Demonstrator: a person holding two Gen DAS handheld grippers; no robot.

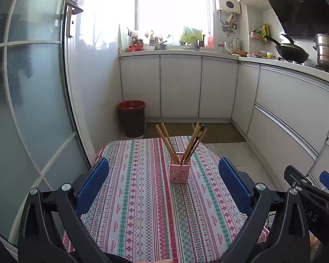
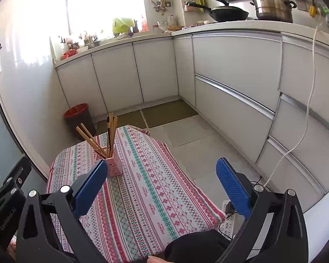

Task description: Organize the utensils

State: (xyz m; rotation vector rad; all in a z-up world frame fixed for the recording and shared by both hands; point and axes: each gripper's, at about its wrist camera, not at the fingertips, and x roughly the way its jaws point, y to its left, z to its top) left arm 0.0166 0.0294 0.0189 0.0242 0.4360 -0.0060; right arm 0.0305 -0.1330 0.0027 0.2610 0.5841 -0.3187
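Chopsticks (image 1: 182,144) upright in pink holder (image 1: 179,173)

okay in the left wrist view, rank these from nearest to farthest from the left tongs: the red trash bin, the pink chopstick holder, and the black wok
1. Pink chopstick holder: on the patterned tablecloth, straight ahead of the open left tongs.
2. Red trash bin: on the floor past the table's far edge, slightly left.
3. Black wok: on the counter, far right.

The worktop (image 1: 142,208) wears a cloth striped in red, pink, teal and white folk motifs. The holder (image 1: 179,173) is pink with lacy cut-outs; its chopsticks (image 1: 186,144) are tan and dark brown. Both tongs (image 1: 163,182) (image 2: 162,184) have blue ribbed pads on black frames. The bin (image 1: 132,118) is dark with a red liner.
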